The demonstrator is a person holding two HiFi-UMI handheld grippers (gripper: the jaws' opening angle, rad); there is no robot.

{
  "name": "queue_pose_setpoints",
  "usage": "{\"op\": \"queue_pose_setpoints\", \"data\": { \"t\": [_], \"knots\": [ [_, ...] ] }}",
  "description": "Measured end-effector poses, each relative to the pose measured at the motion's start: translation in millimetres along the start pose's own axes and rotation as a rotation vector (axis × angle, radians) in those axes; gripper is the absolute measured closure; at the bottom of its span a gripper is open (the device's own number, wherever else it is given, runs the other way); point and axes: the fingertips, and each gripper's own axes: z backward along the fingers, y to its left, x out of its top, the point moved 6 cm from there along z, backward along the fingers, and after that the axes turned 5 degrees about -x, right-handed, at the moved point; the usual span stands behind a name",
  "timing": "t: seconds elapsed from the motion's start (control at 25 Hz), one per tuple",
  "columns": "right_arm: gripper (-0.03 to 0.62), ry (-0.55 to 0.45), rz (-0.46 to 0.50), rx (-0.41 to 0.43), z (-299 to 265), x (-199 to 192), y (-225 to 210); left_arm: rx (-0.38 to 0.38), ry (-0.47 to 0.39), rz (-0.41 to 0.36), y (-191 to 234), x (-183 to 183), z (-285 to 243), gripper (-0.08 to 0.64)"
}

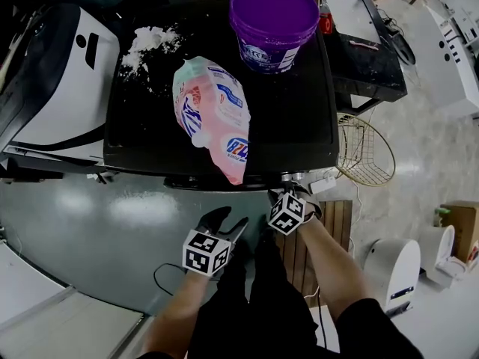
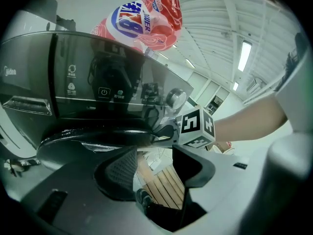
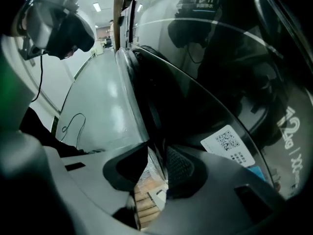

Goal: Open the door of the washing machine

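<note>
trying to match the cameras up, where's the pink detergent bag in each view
Head view: the pink detergent bag lies mid-picture on the washing machine.
Left gripper view: top centre, overhanging the machine's front.
Right gripper view: not in it.
Shared landmark: the washing machine, in all three.

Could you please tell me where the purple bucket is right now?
In the head view, the purple bucket stands at the far right of the washing machine's black top, just beyond the pink detergent bag.

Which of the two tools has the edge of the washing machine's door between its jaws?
The right tool: the door edge runs between its jaws. The left tool holds nothing, its jaws apart.
</note>
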Motion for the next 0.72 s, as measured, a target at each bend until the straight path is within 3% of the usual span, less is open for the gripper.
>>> {"op": "queue_pose_setpoints", "data": {
  "t": [0.16, 0.56, 0.72],
  "knots": [
    [0.489, 0.036, 0.039, 0.036, -2.2, -1.4, -1.5, 0.011, -0.015, 0.012, -1.0, -9.6, 11.1, 0.321],
    [0.497, 0.082, 0.037, 0.044, 1.1, -2.7, -1.1, 0.065, -0.041, 0.102, 16.4, -38.5, 38.4, 0.321],
    [0.500, 0.091, 0.057, 0.033, 1.6, -2.7, -1.1, 0.078, -0.045, 0.099, 22.9, -39.7, 50.3, 0.321]
  ]
}}
